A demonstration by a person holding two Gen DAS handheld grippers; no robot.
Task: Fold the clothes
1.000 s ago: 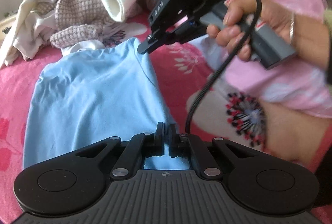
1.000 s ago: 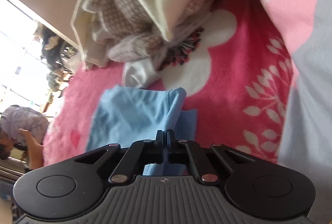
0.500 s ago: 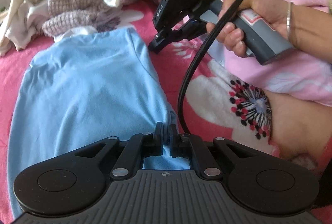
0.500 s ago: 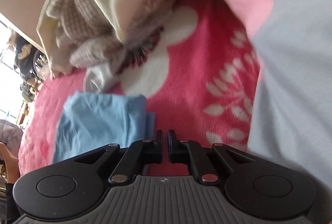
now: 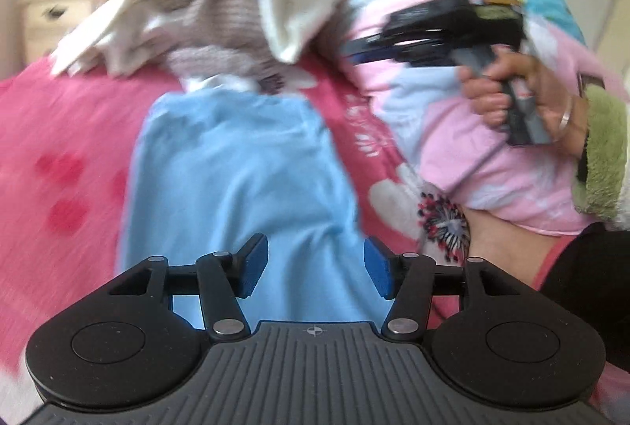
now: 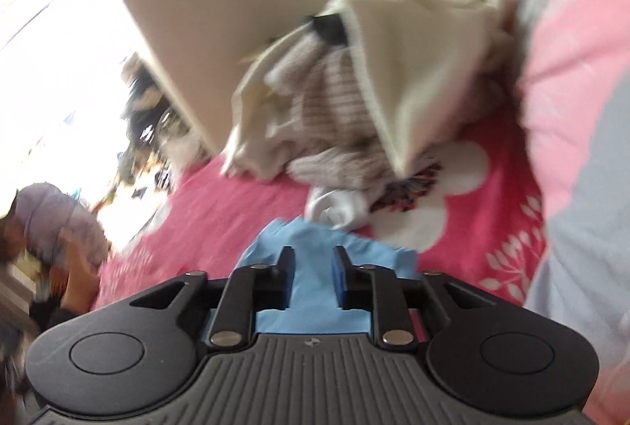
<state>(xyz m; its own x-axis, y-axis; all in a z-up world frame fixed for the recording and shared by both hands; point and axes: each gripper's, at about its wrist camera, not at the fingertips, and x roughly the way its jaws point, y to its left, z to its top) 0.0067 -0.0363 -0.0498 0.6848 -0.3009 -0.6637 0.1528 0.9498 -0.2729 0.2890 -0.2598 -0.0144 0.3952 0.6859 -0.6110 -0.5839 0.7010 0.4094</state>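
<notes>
We read no labels; blur smears everything. Left gripper (image 5: 315,265) and right gripper (image 6: 313,277) jaws opening, empty, above the light blue cotton garment (image 5: 240,181).

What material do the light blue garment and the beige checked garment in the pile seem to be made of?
Light blue garment: probably thin cotton jersey, matte; it lies flat with soft, shallow wrinkles.
Beige checked garment: looks like a thicker knit or woven wool-like fabric; a small grid texture shows, though blur leaves it open.
</notes>
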